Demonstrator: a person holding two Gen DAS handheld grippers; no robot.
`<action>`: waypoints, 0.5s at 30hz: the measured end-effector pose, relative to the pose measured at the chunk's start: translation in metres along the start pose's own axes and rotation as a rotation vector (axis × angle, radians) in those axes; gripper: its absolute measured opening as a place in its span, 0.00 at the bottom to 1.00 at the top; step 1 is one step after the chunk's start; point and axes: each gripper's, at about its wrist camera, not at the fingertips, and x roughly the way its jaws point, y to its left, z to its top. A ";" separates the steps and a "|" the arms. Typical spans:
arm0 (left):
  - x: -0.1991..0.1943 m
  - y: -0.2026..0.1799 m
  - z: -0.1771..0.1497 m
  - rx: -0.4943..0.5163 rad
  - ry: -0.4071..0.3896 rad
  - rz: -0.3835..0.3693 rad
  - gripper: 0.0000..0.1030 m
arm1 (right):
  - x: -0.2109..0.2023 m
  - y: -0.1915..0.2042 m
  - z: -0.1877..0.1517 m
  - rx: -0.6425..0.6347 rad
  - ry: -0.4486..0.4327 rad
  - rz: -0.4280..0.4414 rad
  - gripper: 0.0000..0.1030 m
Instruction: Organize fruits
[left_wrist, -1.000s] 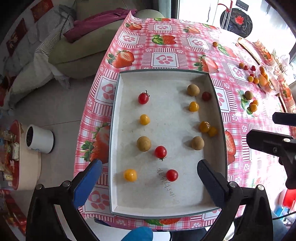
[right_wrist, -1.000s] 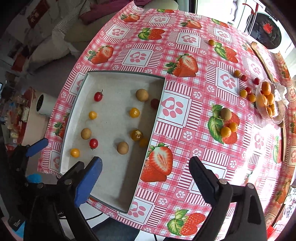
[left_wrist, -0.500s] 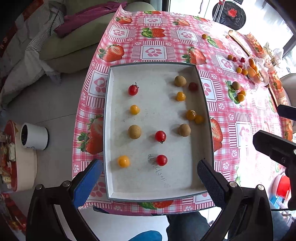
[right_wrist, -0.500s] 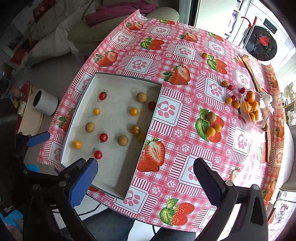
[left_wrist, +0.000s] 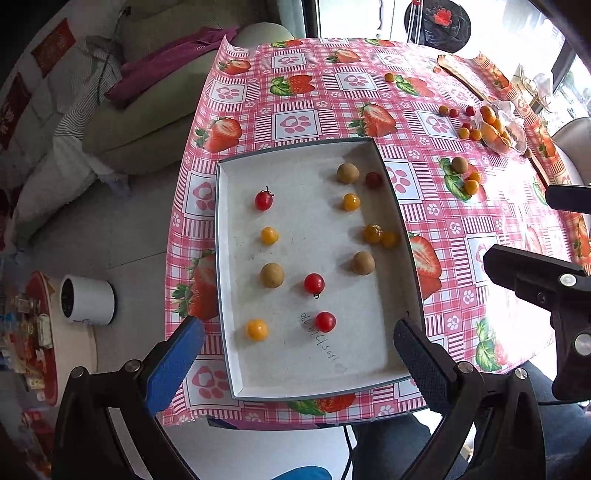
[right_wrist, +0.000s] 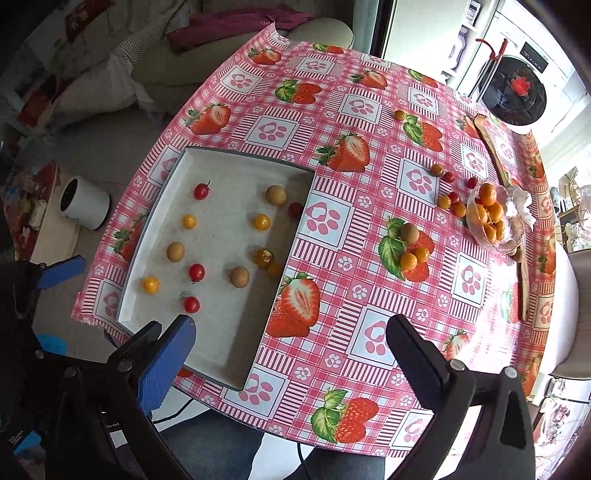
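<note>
Red, yellow and brown fruits (left_wrist: 314, 283) lie scattered in the grey tray (left_wrist: 224, 236) just ahead of the left claw (left_wrist: 297, 352), which gapes wide, holding nothing. More fruit sits in a glass bowl (right_wrist: 491, 218) far ahead-right of the right claw (right_wrist: 290, 356), likewise wide and empty, above the desk (right_wrist: 369, 206).

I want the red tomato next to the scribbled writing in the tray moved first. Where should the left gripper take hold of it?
Grip the red tomato across its round middle, coming straight down from above with the left gripper. It lies loose on the flat tray floor with free space all round, so either finger finds room; the nearest neighbour, another tomato, sits clear of it.
</note>
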 end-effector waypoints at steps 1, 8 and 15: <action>-0.001 0.000 0.000 0.000 -0.004 0.000 1.00 | 0.000 0.000 0.000 0.000 0.000 0.000 1.00; 0.000 -0.003 0.001 0.003 -0.004 -0.019 1.00 | 0.002 -0.001 -0.002 0.011 0.013 -0.002 1.00; 0.001 -0.004 0.001 0.010 -0.001 -0.025 1.00 | 0.003 0.000 -0.003 0.014 0.018 -0.012 1.00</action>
